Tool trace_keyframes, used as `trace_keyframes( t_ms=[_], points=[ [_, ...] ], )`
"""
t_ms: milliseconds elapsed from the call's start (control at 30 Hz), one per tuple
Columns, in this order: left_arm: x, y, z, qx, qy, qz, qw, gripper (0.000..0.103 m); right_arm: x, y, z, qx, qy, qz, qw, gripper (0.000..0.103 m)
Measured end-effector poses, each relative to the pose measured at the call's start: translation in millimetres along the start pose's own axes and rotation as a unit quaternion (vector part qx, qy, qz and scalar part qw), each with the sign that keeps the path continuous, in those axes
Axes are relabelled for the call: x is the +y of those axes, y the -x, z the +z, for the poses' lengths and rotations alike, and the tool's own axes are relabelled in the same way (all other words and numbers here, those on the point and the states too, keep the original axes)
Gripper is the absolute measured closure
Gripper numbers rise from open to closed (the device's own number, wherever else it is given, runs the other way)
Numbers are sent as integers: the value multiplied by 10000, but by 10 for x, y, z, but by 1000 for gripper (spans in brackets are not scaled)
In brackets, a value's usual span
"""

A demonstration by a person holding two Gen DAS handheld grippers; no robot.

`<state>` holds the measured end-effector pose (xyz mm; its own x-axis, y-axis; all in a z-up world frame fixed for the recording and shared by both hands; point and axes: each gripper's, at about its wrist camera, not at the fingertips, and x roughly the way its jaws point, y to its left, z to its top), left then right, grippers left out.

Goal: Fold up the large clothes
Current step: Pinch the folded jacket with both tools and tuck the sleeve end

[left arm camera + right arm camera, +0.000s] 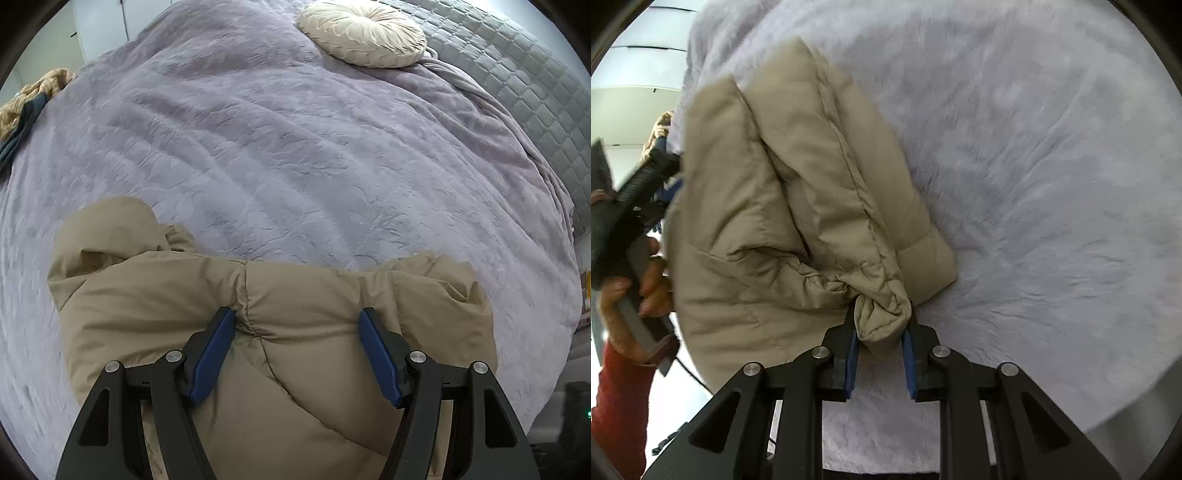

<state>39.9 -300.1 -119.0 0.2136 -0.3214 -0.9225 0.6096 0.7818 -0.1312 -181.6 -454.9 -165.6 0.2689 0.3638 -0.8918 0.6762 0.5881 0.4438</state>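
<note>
Here we see the tan puffer jacket [280, 325] lying lower centre on the lilac bedspread [295, 147]. Right gripper [881, 332] pinches a bunched corner, likely for carrying the fold; left gripper [297, 325] stands wide, its pads straddling padding without pressing.

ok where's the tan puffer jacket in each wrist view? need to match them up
Left wrist: tan puffer jacket fills lower centre, under the left gripper, whose jaws stand apart over a puffy fold.
Right wrist: jacket spans left and centre; the right gripper pinches a bunched corner at bottom centre.
Shared landmark: lavender bedspread under the jacket.
</note>
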Motion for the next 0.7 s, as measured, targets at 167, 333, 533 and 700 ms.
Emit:
trace_keyframes(
  t_ms=[167,333,533,700],
  points=[
    [45,-7,-11,32,39,14,10000,34,161,632,-69,-1007,465,-342,9932,82],
    [46,-4,-19,33,17,64,10000,34,575,792,103,-1098,1063,-138,9882,82],
    [84,42,-24,88,22,147,9999,34,812,373,-56,-642,1570,-389,9847,82],
    [173,272,-46,100,90,90,9999,34,692,169,-99,-326,1459,-342,9882,82]
  ],
)
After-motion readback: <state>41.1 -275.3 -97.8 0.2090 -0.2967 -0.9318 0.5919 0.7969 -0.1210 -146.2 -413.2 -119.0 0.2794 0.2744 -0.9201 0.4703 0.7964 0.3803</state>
